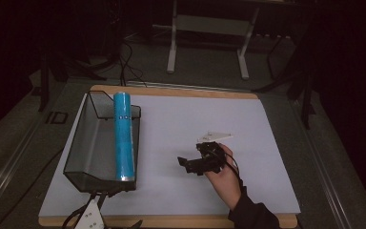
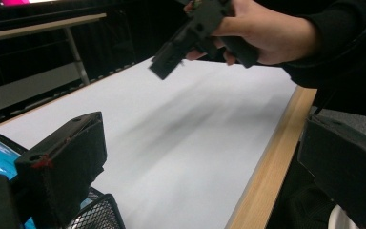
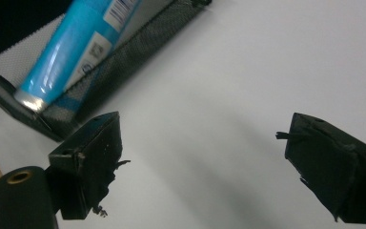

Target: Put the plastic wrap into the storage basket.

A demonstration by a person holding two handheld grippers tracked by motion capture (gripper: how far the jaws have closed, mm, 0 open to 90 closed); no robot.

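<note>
A blue tube (image 1: 123,138) with a silver end lies lengthwise in a black mesh basket (image 1: 78,138) on the left of the white table (image 1: 195,114). My right gripper (image 1: 188,165), held in a hand, hovers over the table's middle. It points left toward the basket and is open and empty. In the right gripper view its gripper (image 3: 205,143) has its jaws wide apart, with the tube (image 3: 71,52) and basket (image 3: 138,52) beyond. My left gripper (image 1: 114,208) sits at the front edge by the basket's near corner. In the left gripper view it (image 2: 200,143) is open and empty, with the right gripper (image 2: 169,59) farther off.
The table's wooden front edge (image 2: 267,171) runs close to the left gripper. White surface spreads right of the basket. A metal desk frame (image 1: 171,47) and cables stand on the dark floor behind the table.
</note>
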